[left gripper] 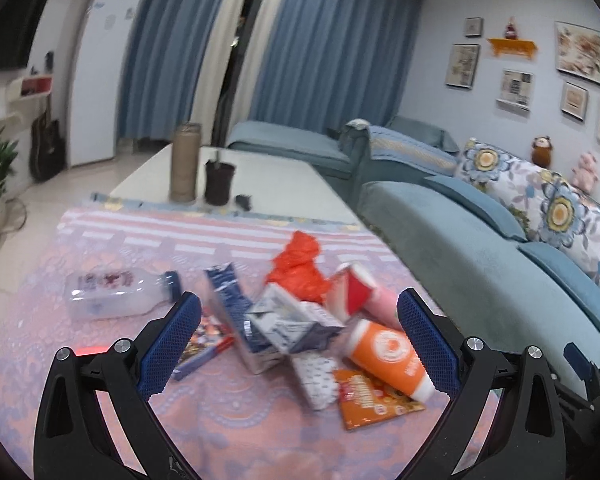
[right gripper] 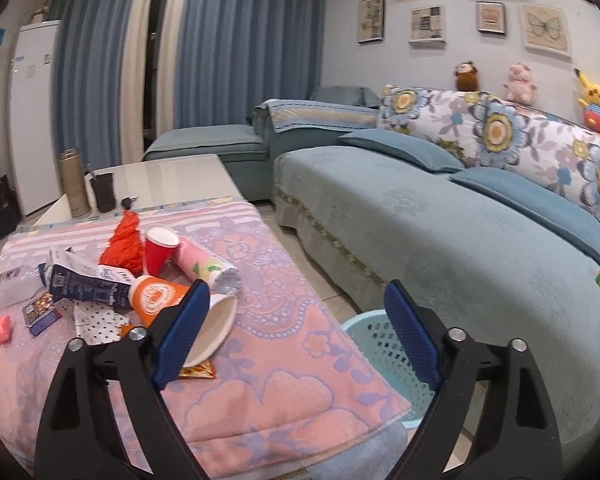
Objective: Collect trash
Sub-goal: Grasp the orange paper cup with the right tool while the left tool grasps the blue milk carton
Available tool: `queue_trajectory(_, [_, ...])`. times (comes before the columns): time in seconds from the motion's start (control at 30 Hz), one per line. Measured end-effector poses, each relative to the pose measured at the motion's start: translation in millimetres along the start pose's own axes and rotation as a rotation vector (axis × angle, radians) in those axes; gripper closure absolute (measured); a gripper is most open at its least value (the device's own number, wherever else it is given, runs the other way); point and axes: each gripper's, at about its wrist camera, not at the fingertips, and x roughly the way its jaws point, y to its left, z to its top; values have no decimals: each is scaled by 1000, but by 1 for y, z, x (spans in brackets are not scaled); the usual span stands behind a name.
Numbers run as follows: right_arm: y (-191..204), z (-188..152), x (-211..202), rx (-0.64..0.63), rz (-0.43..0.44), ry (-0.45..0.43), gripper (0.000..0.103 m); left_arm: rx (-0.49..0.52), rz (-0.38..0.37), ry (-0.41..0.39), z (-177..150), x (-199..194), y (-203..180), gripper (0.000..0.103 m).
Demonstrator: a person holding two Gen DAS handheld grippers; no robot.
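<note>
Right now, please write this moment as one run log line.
left gripper: open, above trash pile | right gripper: open, empty | basket: beside table | nothing grasped

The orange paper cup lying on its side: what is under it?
Under the orange paper cup lies an orange snack packet, and a white dotted wrapper beside it. The cup covers the packet's upper part, so what lies further beneath cannot be seen.

- The left gripper [left gripper: 298, 334] has its blue-padded fingers [left gripper: 171, 344] spread wide, gripping nothing.
- The right gripper [right gripper: 296, 334] has its fingers [right gripper: 184, 334] equally wide apart and empty.
</note>
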Motion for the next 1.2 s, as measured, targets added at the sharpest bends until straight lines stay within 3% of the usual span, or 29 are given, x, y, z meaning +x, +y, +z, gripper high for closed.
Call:
queue_trajectory(0.1, [6, 8, 8, -19, 64, 1, 25, -11, -10, 73, 5, 17, 13, 9])
queue_trajectory(0.17, [13, 12, 19, -54, 132, 15, 25, 25, -44, 111, 6, 29, 14, 11])
queue_trajectory(0.23, [19, 13, 29, -79, 146, 18, 25, 88, -47, 129, 6, 43, 12, 11])
queue_trajectory(0.5, [30, 3, 90, -90, 248, 165, 25, 258, -92, 243, -3, 105, 1, 11])
queue_trajectory(0.6, [29, -3, 116, -76, 290, 244, 25, 294, -95, 270, -6, 119, -4, 18])
queue_trajectory(0.63, [29, -4, 123, -72, 304, 263, 25, 307, -92, 288, -8, 124, -5, 24])
queue_trajectory(0.67, [30, -6, 129, -64, 314, 278, 25, 318, -88, 300, -10, 126, -6, 32])
queue_trajectory(0.8, [29, -10, 152, -7, 401, 360, 24, 340, -91, 306, -17, 123, -7, 33])
queue_trajectory(0.93, [27, -12, 164, 46, 451, 403, 17, 342, -99, 340, -28, 111, -4, 58])
queue_trajectory(1.07, [30, -15, 168, 71, 522, 443, 17, 341, -92, 352, -41, 96, 0, 59])
queue_trajectory(1.2, [36, -18, 172, 93, 580, 489, 17, 285, -143, 404, -49, 91, 9, 59])
